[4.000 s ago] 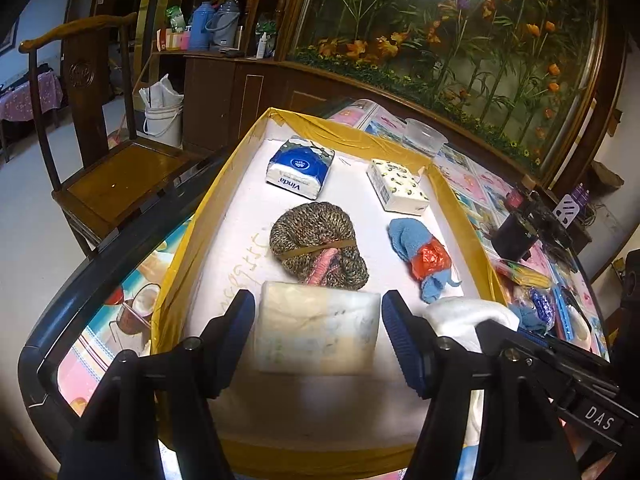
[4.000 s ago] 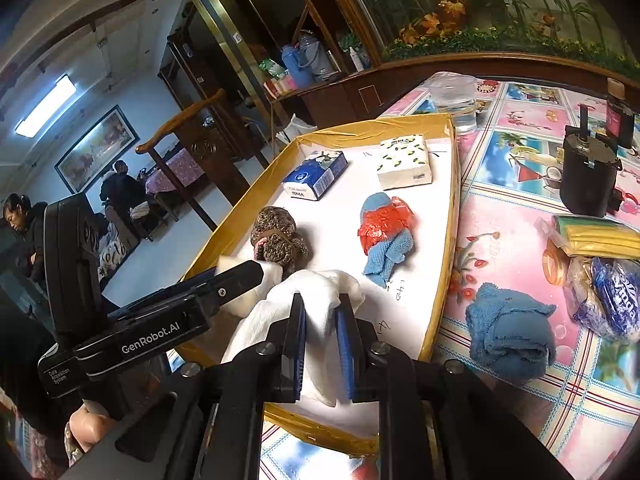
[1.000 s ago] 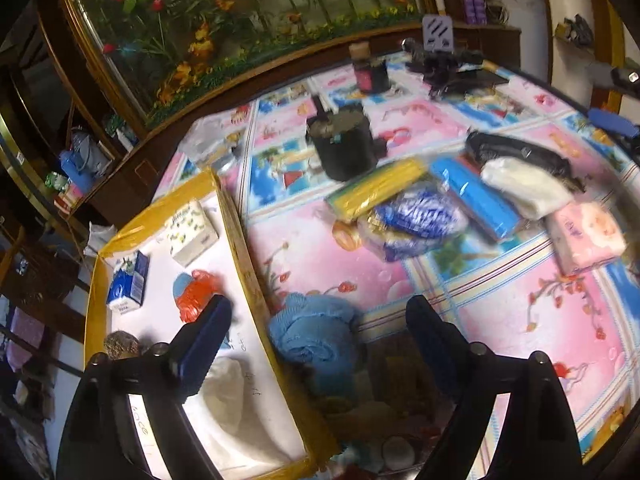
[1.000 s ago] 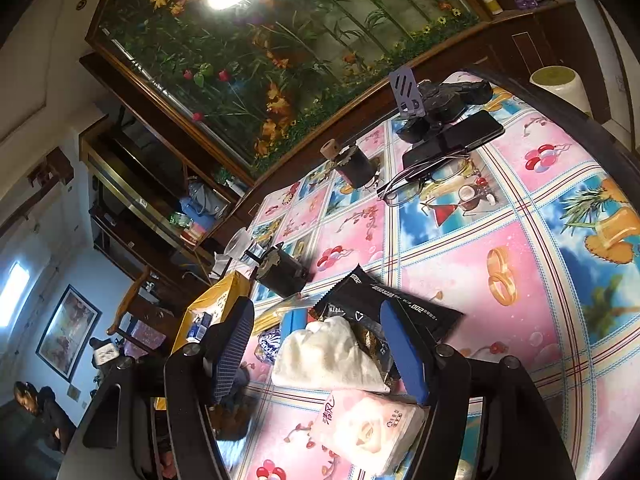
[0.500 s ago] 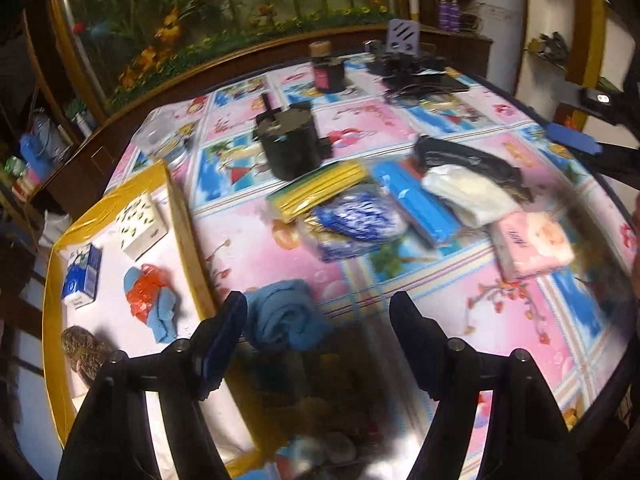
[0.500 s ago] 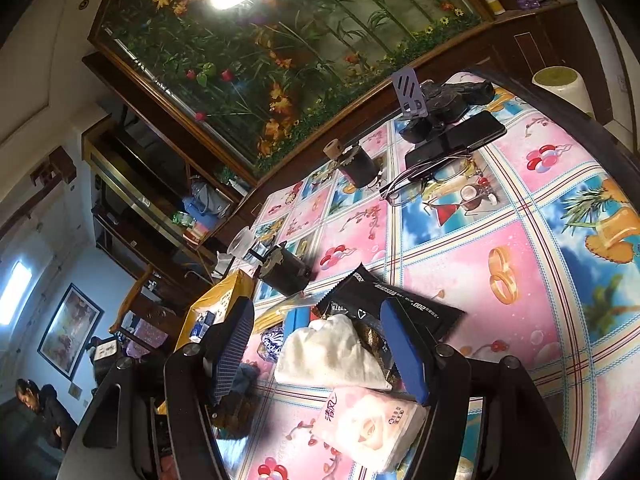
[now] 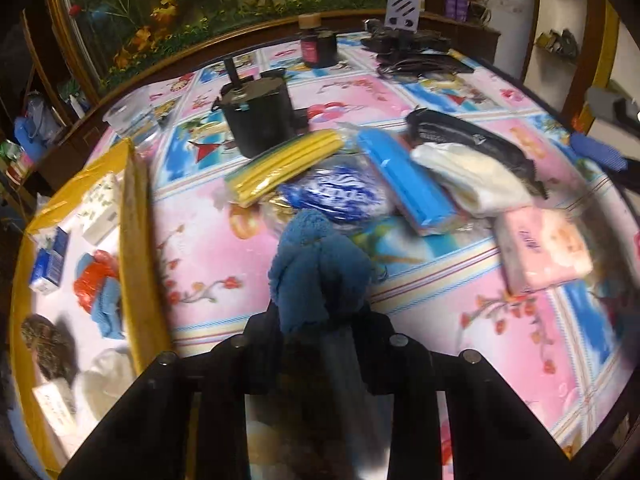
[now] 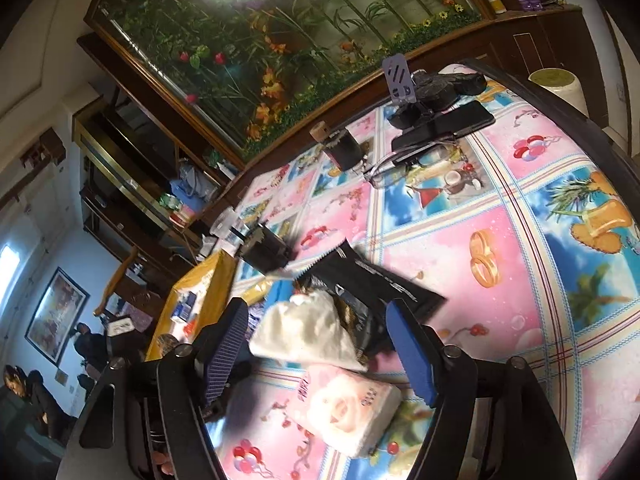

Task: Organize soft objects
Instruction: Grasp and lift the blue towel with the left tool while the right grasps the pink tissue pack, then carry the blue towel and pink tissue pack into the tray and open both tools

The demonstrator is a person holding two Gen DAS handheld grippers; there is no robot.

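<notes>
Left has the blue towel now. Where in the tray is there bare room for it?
Bare white floor lies mid-tray between the blue tissue pack, the red-and-blue knit and the yarn ball. The near end is crowded: a white cloth and a packet.

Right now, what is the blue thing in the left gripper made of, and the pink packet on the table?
The blue cloth looks like fluffy terry or fleece: its surface is nubby, matte and bunched where the left gripper pinches it. The pink tissue pack seems to be soft paper tissues in thin glossy plastic wrap; it shines and dents, printed with a picture.
</notes>
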